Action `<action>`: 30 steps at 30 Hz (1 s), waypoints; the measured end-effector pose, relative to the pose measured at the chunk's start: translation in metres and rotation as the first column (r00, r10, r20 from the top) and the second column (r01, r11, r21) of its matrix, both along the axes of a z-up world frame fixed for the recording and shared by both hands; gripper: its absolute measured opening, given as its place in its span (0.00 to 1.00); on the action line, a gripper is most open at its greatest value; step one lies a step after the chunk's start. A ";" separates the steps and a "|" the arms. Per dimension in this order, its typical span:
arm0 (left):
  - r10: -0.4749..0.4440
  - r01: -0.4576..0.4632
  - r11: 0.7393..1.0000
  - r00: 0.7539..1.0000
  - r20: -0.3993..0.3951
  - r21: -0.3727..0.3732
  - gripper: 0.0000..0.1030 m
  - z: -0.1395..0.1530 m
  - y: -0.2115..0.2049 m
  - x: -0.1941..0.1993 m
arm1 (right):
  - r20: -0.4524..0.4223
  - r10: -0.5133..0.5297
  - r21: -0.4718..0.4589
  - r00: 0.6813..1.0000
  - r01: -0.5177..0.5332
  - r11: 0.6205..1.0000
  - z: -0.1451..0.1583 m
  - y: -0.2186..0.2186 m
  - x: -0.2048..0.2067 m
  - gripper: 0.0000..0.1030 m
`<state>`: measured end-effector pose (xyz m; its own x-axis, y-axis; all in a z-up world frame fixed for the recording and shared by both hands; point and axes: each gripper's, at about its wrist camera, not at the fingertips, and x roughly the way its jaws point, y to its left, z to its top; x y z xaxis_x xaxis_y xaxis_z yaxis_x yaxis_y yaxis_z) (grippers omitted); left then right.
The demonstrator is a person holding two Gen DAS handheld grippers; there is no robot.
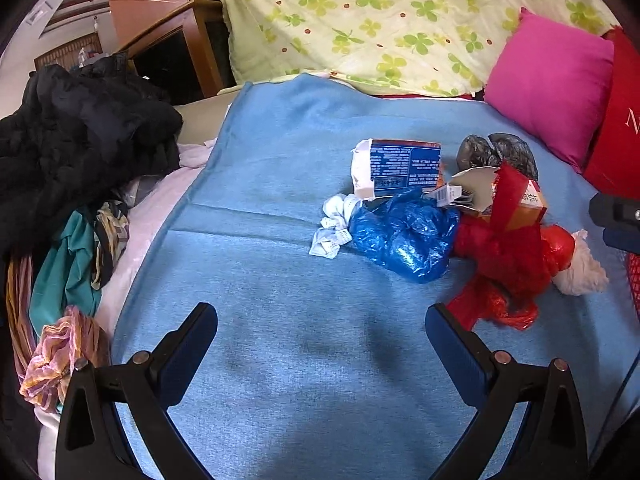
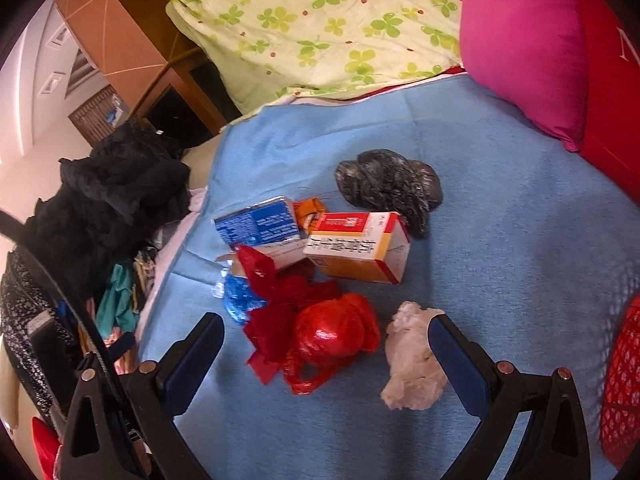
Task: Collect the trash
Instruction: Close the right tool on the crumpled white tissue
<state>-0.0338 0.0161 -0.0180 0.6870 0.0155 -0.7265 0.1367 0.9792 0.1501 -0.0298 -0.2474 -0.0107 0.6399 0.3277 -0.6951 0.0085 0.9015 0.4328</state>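
Note:
A heap of trash lies on a blue blanket point(image 1: 280, 264). It holds a blue-and-white carton point(image 1: 400, 168), a crumpled blue bag point(image 1: 404, 236), white paper scraps point(image 1: 334, 226), a red plastic bag point(image 2: 332, 336), an orange-and-red box point(image 2: 360, 248), a grey-black bag point(image 2: 392, 188) and a white crumpled wad point(image 2: 412, 364). My left gripper point(image 1: 320, 320) is open and empty, hovering short of the heap. My right gripper point(image 2: 326, 332) is open just over the red bag, and the white wad lies against its right finger point(image 2: 452, 348).
A pile of dark and coloured clothes point(image 1: 80, 152) lies along the left edge of the bed. A floral quilt point(image 1: 380, 24) and a pink pillow point(image 1: 552, 80) sit behind the heap. A red mesh basket point(image 2: 624, 380) stands at the right.

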 end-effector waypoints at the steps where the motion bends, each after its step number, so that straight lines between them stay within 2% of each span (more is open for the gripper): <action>1: -0.002 0.002 1.000 1.000 -0.003 0.000 1.00 -0.001 -0.002 0.001 | -0.005 -0.006 -0.004 1.000 0.006 1.000 -0.002 -0.001 0.001 1.00; 7: -0.027 0.027 1.000 1.000 -0.016 0.008 1.00 -0.005 -0.014 0.005 | -0.059 -0.056 -0.019 0.997 0.055 0.998 -0.016 -0.012 0.009 0.99; 12: -0.046 0.047 0.999 0.999 -0.026 0.019 1.00 -0.011 -0.025 0.007 | -0.127 -0.088 -0.030 0.988 0.085 0.996 -0.032 -0.021 0.017 0.88; 15: -0.054 0.055 0.998 0.998 -0.038 0.028 1.00 -0.015 -0.031 0.009 | -0.175 -0.102 -0.007 0.979 0.102 0.995 -0.045 -0.030 0.021 0.87; 19: -0.063 0.064 0.997 0.997 -0.032 0.034 1.00 -0.016 -0.035 0.010 | -0.191 -0.102 -0.010 0.976 0.102 0.995 -0.052 -0.032 0.024 0.87; 23: -0.070 0.071 0.997 0.997 -0.036 0.036 1.00 -0.017 -0.038 0.010 | -0.204 -0.089 -0.009 0.975 0.089 0.996 -0.057 -0.028 0.026 0.82; 25: -0.071 0.072 0.997 0.997 -0.037 0.036 1.00 -0.017 -0.039 0.010 | -0.200 -0.080 -0.008 0.977 0.080 0.997 -0.057 -0.026 0.026 0.76; 27: -0.072 0.073 0.997 0.997 -0.040 0.031 1.00 -0.017 -0.039 0.011 | -0.190 -0.071 -0.004 0.979 0.072 0.997 -0.057 -0.025 0.025 0.59; 30: -0.075 0.075 0.997 0.996 -0.055 0.008 1.00 -0.019 -0.038 0.013 | -0.173 -0.065 0.001 0.983 0.066 0.998 -0.055 -0.024 0.026 0.51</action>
